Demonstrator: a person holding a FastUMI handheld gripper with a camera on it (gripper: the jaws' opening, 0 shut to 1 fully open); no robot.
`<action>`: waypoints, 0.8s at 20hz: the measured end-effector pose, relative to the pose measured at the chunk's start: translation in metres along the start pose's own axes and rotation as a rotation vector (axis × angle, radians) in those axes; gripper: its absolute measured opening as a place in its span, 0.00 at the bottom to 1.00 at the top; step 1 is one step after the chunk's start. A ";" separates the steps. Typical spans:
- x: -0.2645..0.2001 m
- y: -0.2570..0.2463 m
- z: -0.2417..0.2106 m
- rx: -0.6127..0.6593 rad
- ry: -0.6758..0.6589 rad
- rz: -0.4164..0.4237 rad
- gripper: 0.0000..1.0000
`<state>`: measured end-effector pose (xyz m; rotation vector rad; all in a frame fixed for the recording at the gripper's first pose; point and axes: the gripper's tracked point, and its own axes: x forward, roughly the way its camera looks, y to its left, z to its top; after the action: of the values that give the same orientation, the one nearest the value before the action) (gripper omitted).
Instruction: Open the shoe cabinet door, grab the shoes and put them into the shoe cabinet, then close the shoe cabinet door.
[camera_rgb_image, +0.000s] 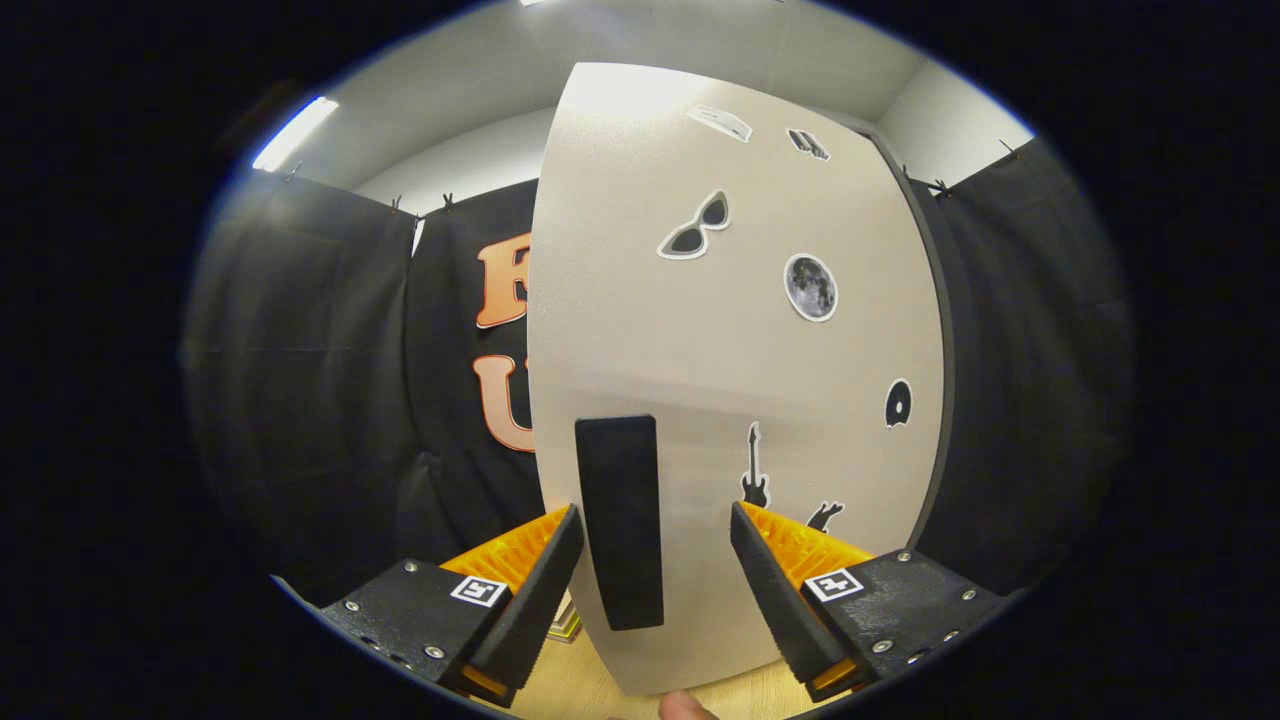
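shoe cabinet door (700, 330) stands just ahead of the tool (655, 560), pale and dotted with stickers (810, 287). the tool points level at it, fingers (545, 575) spread apart either side of the black handle (620, 520), not pressing it. a fingertip (685, 706) shows below, mostly cut off. black cloth wall (300, 400) hangs behind; wooden floor (590, 690) below.
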<state>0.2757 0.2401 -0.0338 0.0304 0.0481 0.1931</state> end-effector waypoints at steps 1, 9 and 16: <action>0.009 0.002 -0.002 0.003 0.008 0.001 0.93; 0.056 0.008 -0.003 0.000 0.006 0.020 0.93; 0.082 0.005 -0.006 -0.015 -0.008 -0.060 0.94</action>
<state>0.3546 0.2610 -0.0429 0.0144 0.0396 0.1337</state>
